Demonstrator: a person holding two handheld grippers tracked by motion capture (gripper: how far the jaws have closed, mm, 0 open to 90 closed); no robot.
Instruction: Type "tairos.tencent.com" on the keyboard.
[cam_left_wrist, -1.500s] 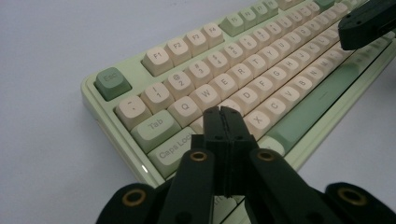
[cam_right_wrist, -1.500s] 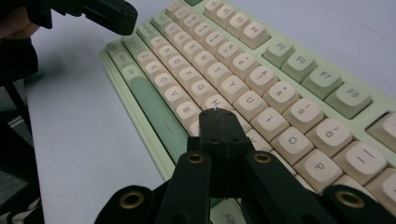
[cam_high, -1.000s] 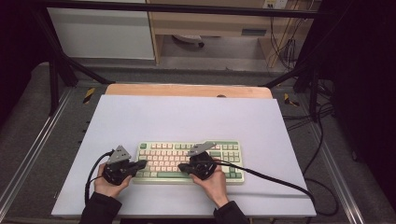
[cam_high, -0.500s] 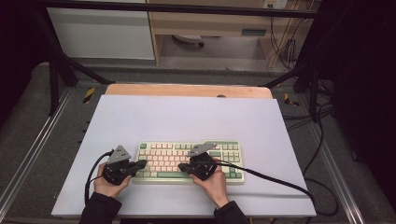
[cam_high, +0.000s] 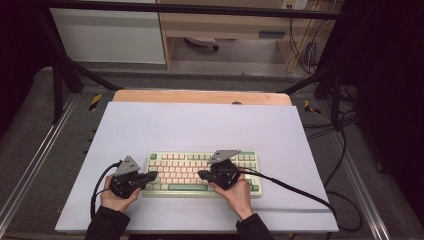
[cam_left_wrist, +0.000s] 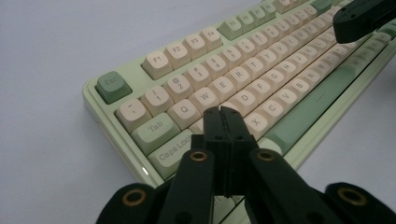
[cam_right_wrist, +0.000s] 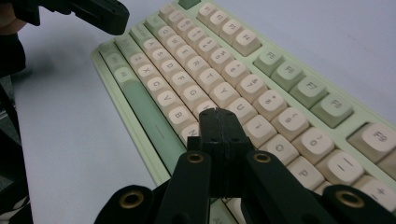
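Observation:
A pale green keyboard (cam_high: 200, 172) with cream keys lies near the front of the white table. My left gripper (cam_high: 152, 176) is shut with nothing in it, its tips over the keyboard's left end. In the left gripper view the closed tips (cam_left_wrist: 221, 112) hang just above the keys (cam_left_wrist: 261, 60) around A and S. My right gripper (cam_high: 201, 174) is also shut and empty, pointing left over the middle of the keyboard. In the right gripper view its tips (cam_right_wrist: 217, 114) sit over the keys (cam_right_wrist: 224, 56) near H and J. Whether either tip touches a key I cannot tell.
The white table top (cam_high: 200, 125) stretches wide behind and beside the keyboard, with a wooden strip (cam_high: 200, 96) at its far edge. A black cable (cam_high: 300, 192) trails right from my right gripper. Metal frame rails (cam_high: 45, 150) run along both sides.

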